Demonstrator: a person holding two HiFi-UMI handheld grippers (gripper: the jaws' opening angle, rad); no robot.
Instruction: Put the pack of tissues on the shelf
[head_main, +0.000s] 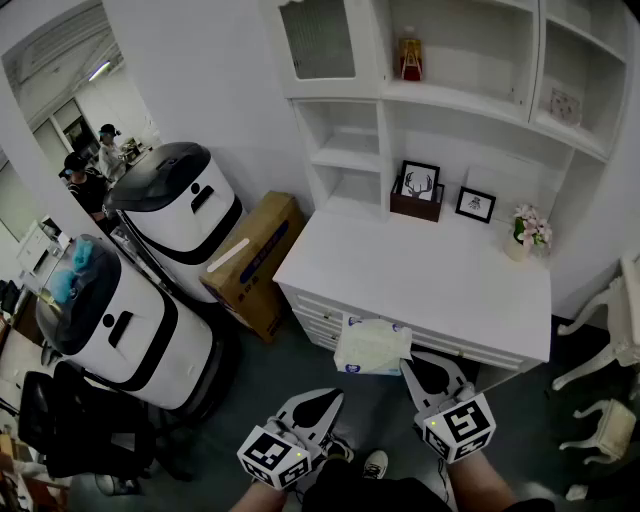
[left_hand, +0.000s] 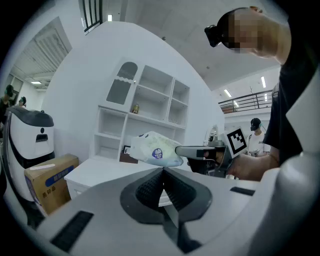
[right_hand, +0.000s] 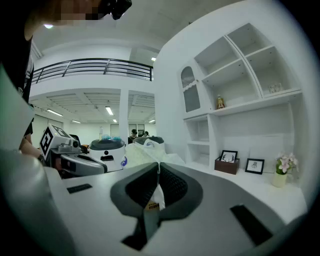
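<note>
Head view, lower centre of the frame: the right gripper (head_main: 408, 366) is pinching the plastic edge of the pack of tissues (head_main: 372, 347), which is showing just below the near edge of the white desk (head_main: 440, 280). Lower left of it, the left gripper (head_main: 330, 397) is hanging with jaws pressed together on nothing, apart from the pack.
</note>
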